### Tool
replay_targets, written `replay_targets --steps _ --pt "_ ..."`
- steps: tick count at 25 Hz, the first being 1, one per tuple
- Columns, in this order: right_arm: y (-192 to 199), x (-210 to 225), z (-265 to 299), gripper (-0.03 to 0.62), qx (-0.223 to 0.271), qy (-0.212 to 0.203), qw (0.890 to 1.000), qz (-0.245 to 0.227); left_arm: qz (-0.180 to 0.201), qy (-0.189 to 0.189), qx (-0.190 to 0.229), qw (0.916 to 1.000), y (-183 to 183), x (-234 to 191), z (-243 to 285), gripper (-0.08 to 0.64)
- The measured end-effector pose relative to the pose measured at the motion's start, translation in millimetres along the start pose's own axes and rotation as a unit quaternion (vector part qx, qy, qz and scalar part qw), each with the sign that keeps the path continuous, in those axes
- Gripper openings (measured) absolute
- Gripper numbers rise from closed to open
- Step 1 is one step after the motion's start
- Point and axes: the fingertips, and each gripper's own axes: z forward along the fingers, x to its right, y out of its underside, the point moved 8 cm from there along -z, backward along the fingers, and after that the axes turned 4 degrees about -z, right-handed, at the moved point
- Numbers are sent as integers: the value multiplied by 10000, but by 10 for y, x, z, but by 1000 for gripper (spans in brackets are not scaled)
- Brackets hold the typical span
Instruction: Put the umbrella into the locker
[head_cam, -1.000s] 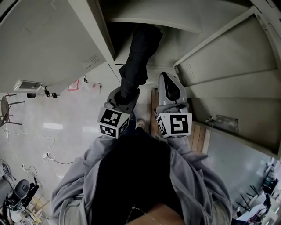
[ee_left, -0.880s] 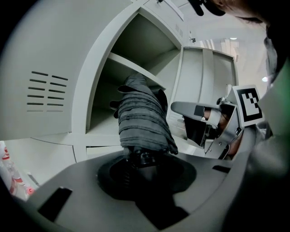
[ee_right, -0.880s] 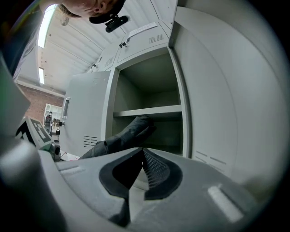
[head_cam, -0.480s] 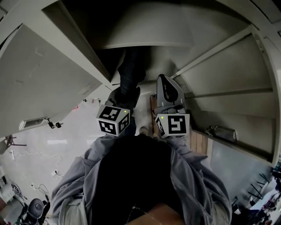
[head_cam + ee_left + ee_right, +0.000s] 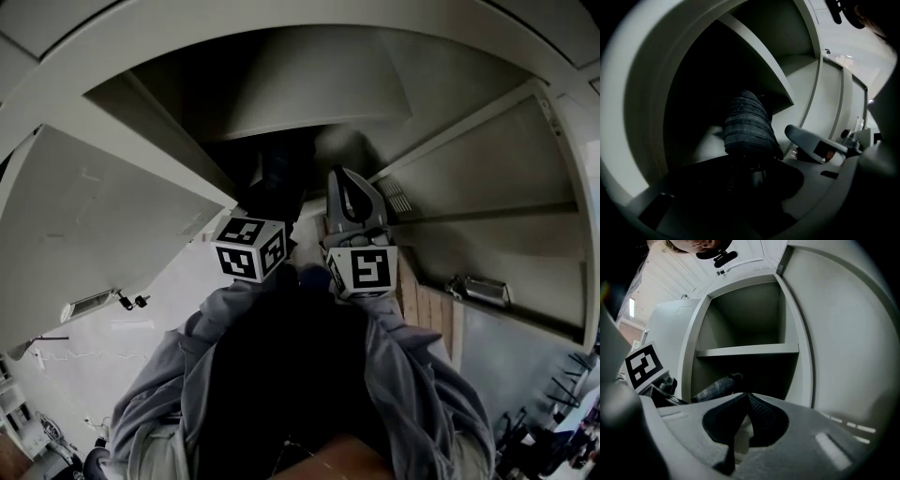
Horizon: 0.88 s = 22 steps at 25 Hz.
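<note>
The folded umbrella (image 5: 279, 173) goes into the locker (image 5: 745, 319), gripped at its near end by the left claw (image 5: 745, 176), whose jaws are closed on it. The dark bundle juts ahead of and slightly above that claw into the shadowed compartment beneath the shelf (image 5: 747, 350). A second ago much of its length showed in front of the opening. Now only a short stretch shows ahead of the claw in the head view, and the tip is lost in the dark. The right claw (image 5: 743, 401), empty with its jaws pressed together, has also moved up to the opening, just to the right of the left one. The open door (image 5: 112, 216) stands to the left claw's left. The umbrella appears mostly in, but it has yet to be set down and let go.
</note>
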Motion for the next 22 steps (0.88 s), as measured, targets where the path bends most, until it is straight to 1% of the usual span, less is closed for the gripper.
replay_targets --steps 4,8,11,13,16,17,22 --pt "-52 -2 71 3 -74 -142 9998 -101 -248 -85 -73 9996 -45 -4 117 130" --pt "-64 18 129 3 -106 -309 9994 -127 -647 -255 -147 9975 -31 -14 190 137" --pt "-74 59 159 3 -122 -440 9988 -166 -892 -414 -310 9947 69 -8 235 158" --pt "-72 84 171 3 -125 -519 9984 -171 -887 -551 -406 9937 118 21 254 176" --pt "-54 115 173 3 -122 -629 9978 -146 -767 -775 -468 9929 165 86 274 190" --pt "-45 123 171 3 -129 -669 9976 -144 -748 -829 -454 9927 177 102 276 204" --pt "3 153 149 3 -176 -816 9964 -117 -701 -998 -161 9924 179 139 247 216"
